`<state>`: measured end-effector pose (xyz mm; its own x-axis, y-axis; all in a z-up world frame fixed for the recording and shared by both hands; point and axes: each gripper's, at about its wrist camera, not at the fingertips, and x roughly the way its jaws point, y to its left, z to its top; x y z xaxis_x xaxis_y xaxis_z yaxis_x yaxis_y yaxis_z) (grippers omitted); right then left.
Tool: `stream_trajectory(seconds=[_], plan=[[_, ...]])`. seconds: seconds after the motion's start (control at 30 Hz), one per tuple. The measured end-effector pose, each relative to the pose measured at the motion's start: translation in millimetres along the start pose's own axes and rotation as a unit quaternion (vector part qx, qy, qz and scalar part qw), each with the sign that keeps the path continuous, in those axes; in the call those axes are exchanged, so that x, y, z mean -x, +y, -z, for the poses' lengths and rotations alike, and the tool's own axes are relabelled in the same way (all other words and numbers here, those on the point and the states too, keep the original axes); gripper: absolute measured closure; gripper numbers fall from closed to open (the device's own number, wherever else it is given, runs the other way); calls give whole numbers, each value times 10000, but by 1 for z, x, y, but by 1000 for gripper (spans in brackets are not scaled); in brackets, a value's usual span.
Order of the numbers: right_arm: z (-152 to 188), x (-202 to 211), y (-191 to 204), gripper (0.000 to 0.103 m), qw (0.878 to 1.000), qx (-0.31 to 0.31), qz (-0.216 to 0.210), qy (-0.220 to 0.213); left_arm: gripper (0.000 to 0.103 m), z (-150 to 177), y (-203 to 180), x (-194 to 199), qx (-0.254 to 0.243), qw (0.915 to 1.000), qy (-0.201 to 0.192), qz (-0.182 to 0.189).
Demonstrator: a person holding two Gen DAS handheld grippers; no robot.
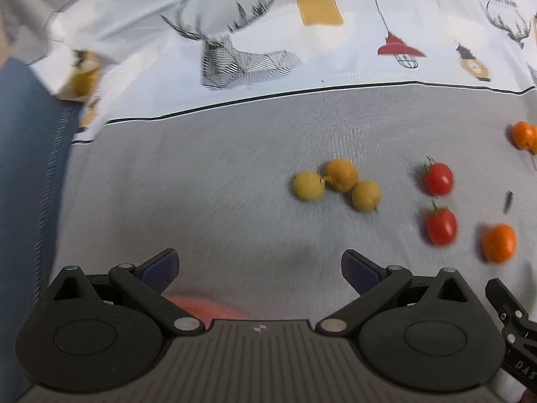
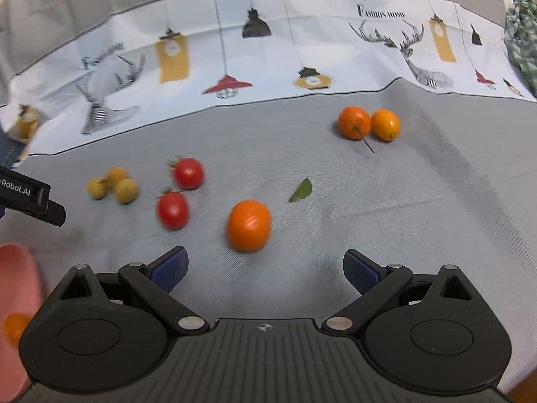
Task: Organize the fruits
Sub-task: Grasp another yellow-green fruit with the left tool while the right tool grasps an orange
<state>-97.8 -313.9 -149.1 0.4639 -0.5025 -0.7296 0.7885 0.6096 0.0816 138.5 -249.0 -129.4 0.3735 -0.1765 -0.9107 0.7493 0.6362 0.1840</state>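
Three small yellow fruits [image 1: 337, 183] [image 2: 114, 184] lie clustered on the grey cloth. Two red cherry tomatoes [image 1: 438, 178] [image 1: 441, 225] [image 2: 188, 173] [image 2: 172, 210] sit to their right. A lone orange kumquat [image 2: 248, 225] [image 1: 499, 242] lies just ahead of my right gripper [image 2: 265, 270], which is open and holds nothing. Two more orange kumquats [image 2: 368, 123] [image 1: 523, 136] rest farther back on the right. My left gripper [image 1: 260, 270] is open and empty over bare cloth, short and left of the yellow fruits.
A pink dish [image 2: 15, 305] [image 1: 201, 307] with an orange fruit [image 2: 15, 330] in it sits at the near left. A green leaf [image 2: 301, 190] lies on the cloth. The printed tablecloth border [image 1: 268, 40] runs along the back. A green checked cloth [image 2: 523, 40] lies far right.
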Motion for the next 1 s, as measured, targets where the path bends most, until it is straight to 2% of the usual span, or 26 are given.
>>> stream_trajectory(seconds=[0.13, 0.27, 0.37, 0.7, 1.0], plan=[[-3, -27, -1, 4, 10000, 3, 95, 29, 0, -19, -5, -33, -70, 10000, 10, 55], [0, -46, 6, 1, 9982, 448, 332, -227, 0, -32, -11, -59, -179, 9998, -98, 47], [2, -48, 7, 1, 9976, 468, 324, -394, 0, -38, -10, -64, -104, 9993, -315, 162], [4, -48, 7, 1, 9971, 483, 339, -486, 0, -42, -9, -69, -84, 9990, -354, 250], [6, -47, 7, 1, 9968, 500, 346, -520, 0, -41, -12, -67, -137, 9991, -366, 172]])
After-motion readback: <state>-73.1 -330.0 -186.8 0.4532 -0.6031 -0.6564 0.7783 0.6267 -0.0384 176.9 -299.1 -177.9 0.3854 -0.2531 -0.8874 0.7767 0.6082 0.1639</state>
